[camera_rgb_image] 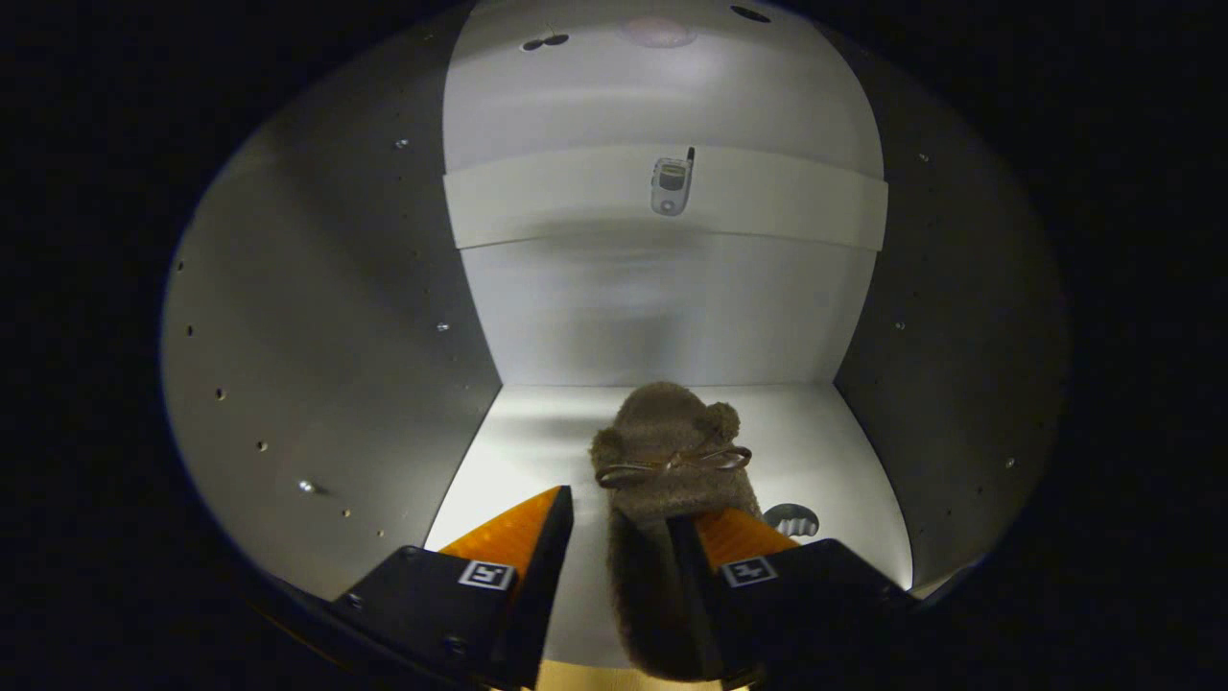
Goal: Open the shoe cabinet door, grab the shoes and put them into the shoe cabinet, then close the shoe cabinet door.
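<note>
- White panels close the scene in: this is the inside of the shoe cabinet (317, 317), seen from its open front, with a pale floor, a back wall and a shelf (576, 206) running across higher up.
- Left wall is grey in shadow and dotted with rows of small peg holes; nothing leans on it.
- Left finger (523, 542) of the gripper (619, 528) stands clear of the slipper, with a strip of bare floor between them, so the fingers are parted and I judge nothing is pinched.
- Between the fingers, nearer the right one, lies the brown fuzzy slipper (667, 461), toe toward the back wall, a thin ribbon bow across its top, sole flat on the cabinet floor.
- Above it, on the shelf edge, sits a small phone-like object (672, 185); too small to say more.
- Right finger (739, 537) lies along the slipper's side, touching or nearly so; I cannot tell which.
- Just beside that finger a dark round cut-out (791, 520) shows in the floor.
- Right wall mirrors the left, shadowed and peg-holed.
- Judgement: the slipper looks placed, so the step in hand is the release. Draw straight back along the fingers with them held wide, so the pile does not snag the right finger and drag the slipper toward the front edge.
</note>
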Demonstrator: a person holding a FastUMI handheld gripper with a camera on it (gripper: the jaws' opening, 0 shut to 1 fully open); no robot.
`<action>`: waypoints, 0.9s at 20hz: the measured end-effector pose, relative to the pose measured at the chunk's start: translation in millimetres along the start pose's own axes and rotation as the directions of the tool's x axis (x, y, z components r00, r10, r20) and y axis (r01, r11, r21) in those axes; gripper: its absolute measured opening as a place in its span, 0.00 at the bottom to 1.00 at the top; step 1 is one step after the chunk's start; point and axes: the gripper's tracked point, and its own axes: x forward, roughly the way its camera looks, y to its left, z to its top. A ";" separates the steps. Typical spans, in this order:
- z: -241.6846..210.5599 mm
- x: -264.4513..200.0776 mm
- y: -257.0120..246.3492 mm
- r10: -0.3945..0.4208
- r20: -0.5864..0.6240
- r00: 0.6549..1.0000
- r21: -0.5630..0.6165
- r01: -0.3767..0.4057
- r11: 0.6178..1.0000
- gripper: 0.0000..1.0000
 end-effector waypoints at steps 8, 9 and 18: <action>26.0 -91.9 -2.9 -0.002 0.218 0.976 -0.068 0.017 0.998 1.00; 29.1 -110.5 0.8 0.008 0.262 0.965 -0.071 0.011 0.997 1.00; 15.1 -306.7 30.4 0.082 0.500 0.862 -0.080 -0.048 0.996 0.99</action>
